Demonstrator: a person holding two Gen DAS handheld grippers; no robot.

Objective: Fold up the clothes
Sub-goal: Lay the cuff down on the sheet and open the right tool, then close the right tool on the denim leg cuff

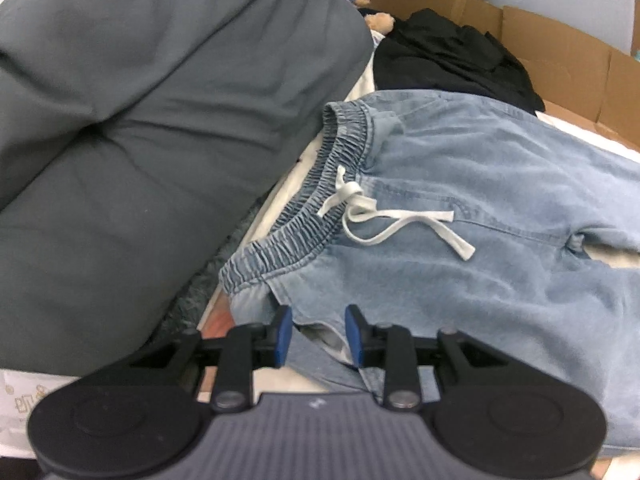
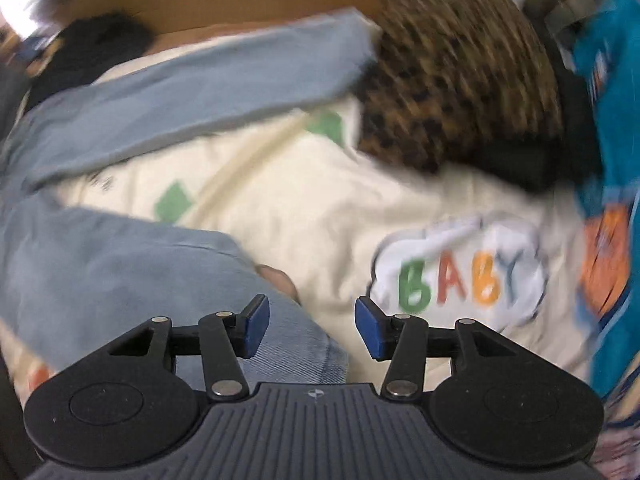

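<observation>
Light blue denim pants (image 1: 460, 240) lie flat on a cream blanket, their elastic waistband (image 1: 304, 216) and white drawstring (image 1: 400, 224) toward the left. My left gripper (image 1: 319, 334) is open just over the near hip corner of the pants, with denim showing between its blue pads (image 1: 284, 332). The right wrist view is blurred by motion. There the two pant legs (image 2: 180, 96) spread apart across the blanket (image 2: 320, 208). My right gripper (image 2: 312, 328) is open at the hem of the nearer leg (image 2: 120, 276), its left pad over the denim and its right pad over the blanket.
A big grey cushion (image 1: 120, 140) crowds the left. A black garment (image 1: 452, 56) and cardboard (image 1: 568, 64) lie behind the pants. A leopard-print item (image 2: 460, 80) and a teal garment (image 2: 612, 140) sit at the right, near a "BABY" print (image 2: 460, 276).
</observation>
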